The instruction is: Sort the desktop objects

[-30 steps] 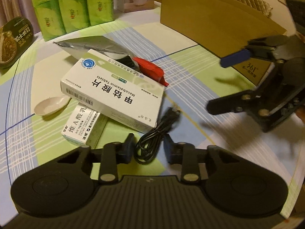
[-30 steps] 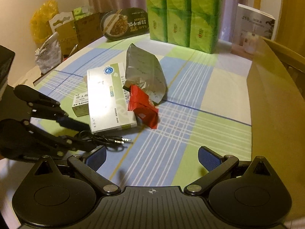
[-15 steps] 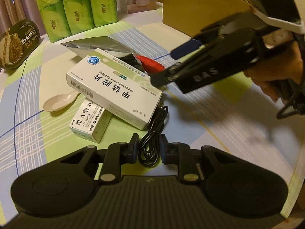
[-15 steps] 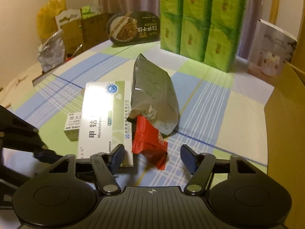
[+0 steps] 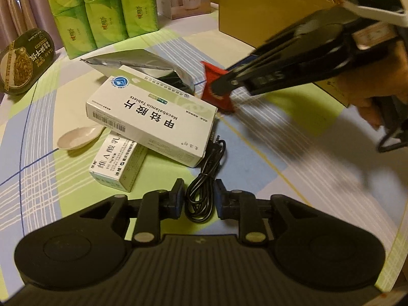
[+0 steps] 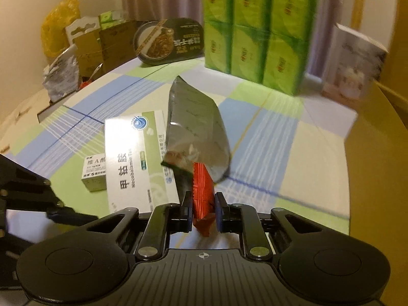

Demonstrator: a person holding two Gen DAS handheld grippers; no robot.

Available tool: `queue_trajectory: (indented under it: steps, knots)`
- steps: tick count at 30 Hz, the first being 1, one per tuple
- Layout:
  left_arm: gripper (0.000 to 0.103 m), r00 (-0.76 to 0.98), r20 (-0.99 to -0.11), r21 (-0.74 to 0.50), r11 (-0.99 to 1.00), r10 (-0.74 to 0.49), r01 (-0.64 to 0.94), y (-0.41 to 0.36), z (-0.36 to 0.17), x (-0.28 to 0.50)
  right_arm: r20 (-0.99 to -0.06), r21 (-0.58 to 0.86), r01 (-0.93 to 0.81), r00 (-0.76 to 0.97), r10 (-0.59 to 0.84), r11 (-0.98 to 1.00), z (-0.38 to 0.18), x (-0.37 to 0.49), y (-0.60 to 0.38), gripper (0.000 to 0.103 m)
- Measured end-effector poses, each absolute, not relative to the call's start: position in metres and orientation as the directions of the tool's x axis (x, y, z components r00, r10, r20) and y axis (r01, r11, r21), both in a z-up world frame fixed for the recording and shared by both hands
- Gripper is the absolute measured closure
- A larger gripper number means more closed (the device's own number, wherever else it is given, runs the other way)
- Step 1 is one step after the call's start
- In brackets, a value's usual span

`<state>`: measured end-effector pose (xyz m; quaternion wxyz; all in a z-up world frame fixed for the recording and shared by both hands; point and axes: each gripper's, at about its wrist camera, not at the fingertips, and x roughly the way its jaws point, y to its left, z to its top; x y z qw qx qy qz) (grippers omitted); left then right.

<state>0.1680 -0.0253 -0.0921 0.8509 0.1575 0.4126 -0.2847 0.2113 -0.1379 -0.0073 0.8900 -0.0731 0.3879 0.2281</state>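
Observation:
My right gripper (image 6: 203, 210) is shut on a red snack packet (image 6: 202, 191), which also shows in the left wrist view (image 5: 215, 86) beside the right gripper (image 5: 227, 85). My left gripper (image 5: 199, 199) is closed around a coiled black cable (image 5: 204, 178) lying on the table. A large white and green medicine box (image 5: 153, 114) rests on a small white box (image 5: 118, 163). A silver foil bag (image 6: 196, 132) lies behind the red packet. A white spoon (image 5: 79, 137) lies left of the boxes.
Green tissue packs (image 6: 257, 23) stand at the back, with a dark noodle bowl (image 6: 169, 40) beside them. A brown cardboard box (image 5: 275, 12) stands at the right. A white product box (image 6: 354, 63) is at the back right. The tablecloth (image 5: 293, 158) is checked.
My right gripper moved in over the red packet and shut on it. My left gripper narrowed around the black cable.

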Motion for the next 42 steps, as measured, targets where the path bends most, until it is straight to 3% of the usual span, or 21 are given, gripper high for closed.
queue_trajectory:
  steps: [5,12,15,17,24,28,37,39,41,42]
  knots:
    - [0.083,0.468,-0.8,0.012,0.77,-0.375,0.638,-0.029,-0.089,0.16,-0.747,0.229,-0.321,0.548,0.378,0.919,-0.002,0.186,-0.175,0.089]
    - [0.083,0.453,-0.8,0.005,0.75,-0.394,0.661,-0.04,-0.087,0.135,-0.768,0.25,-0.259,0.533,0.354,0.933,0.007,0.139,-0.203,0.086]
    - [0.083,0.46,-0.798,0.023,0.743,-0.389,0.669,-0.046,-0.088,0.128,-0.773,0.194,-0.268,0.55,0.315,0.944,0.01,0.123,-0.206,0.069]
    - [0.081,0.466,-0.793,0.029,0.74,-0.392,0.672,-0.048,-0.088,0.128,-0.774,0.14,-0.288,0.564,0.286,0.947,0.009,0.114,-0.206,0.051]
    - [0.075,0.482,-0.78,0.024,0.751,-0.398,0.66,-0.049,-0.089,0.134,-0.759,-0.167,-0.473,0.622,0.194,0.865,-0.003,0.092,-0.189,0.036]
    - [0.073,0.477,-0.778,0.017,0.746,-0.409,0.666,-0.051,-0.091,0.136,-0.752,-0.234,-0.544,0.627,0.204,0.806,-0.011,0.092,-0.185,0.031]
    - [0.073,0.442,-0.779,-0.039,0.738,-0.445,0.674,-0.052,-0.091,0.137,-0.808,-0.091,-0.553,0.527,0.263,0.829,-0.026,0.134,-0.198,0.032]
    - [0.073,0.441,-0.778,-0.047,0.741,-0.448,0.669,-0.052,-0.091,0.137,-0.824,-0.051,-0.536,0.5,0.268,0.843,-0.024,0.136,-0.2,0.043]
    - [0.073,0.445,-0.777,-0.041,0.742,-0.445,0.669,-0.052,-0.091,0.137,-0.833,-0.019,-0.519,0.48,0.273,0.855,-0.02,0.131,-0.2,0.065]
    - [0.073,0.448,-0.777,-0.037,0.743,-0.442,0.669,-0.052,-0.091,0.137,-0.836,-0.006,-0.511,0.474,0.276,0.859,-0.019,0.127,-0.199,0.065]
